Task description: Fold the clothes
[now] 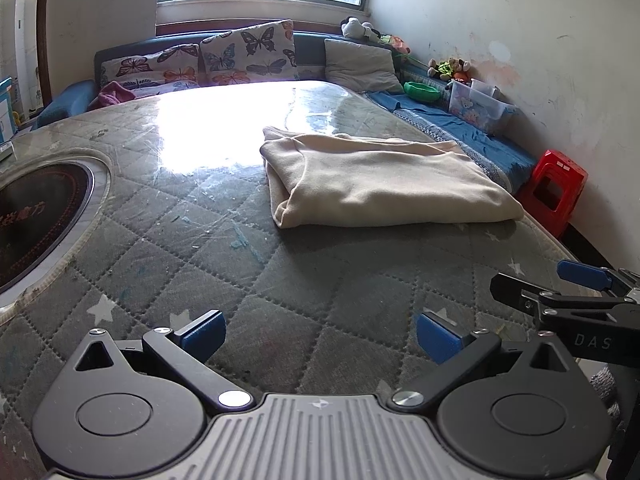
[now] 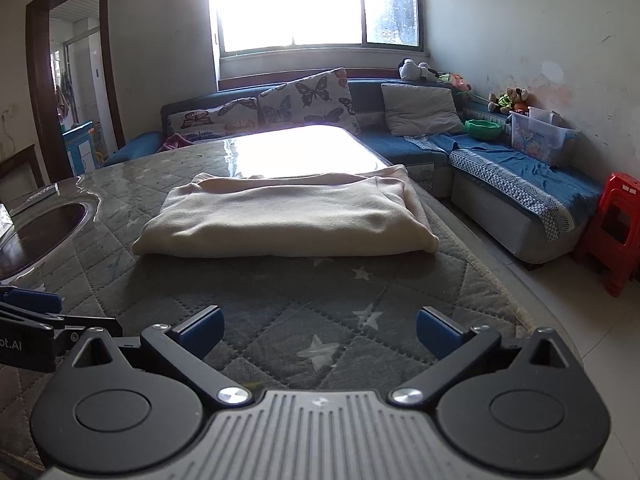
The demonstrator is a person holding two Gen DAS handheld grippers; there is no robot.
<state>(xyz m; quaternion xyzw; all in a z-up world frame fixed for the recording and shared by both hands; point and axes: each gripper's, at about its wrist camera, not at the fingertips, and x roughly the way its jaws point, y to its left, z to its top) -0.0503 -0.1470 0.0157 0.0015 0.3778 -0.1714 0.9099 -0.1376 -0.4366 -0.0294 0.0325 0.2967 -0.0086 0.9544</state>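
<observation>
- Both grippers, left point(image 1: 320, 334) and right point(image 2: 320, 332), spread wide, empty, low in frame.
- Garment point(image 2: 286, 216), mid-frame, looks folded; regrasping one layer could undo it.

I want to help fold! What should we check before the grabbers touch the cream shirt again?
1. Left gripper open and empty: ok.
2. Right gripper open and empty: ok.
3. Cream garment already folded into a neat block: ok.
4. Garment lies fully on the quilted table cover: ok, though its right side lies close to the table edge.
5. Path from both grippers to the garment is bare: ok.
6. Layers underneath lie flat: cannot tell.
</observation>
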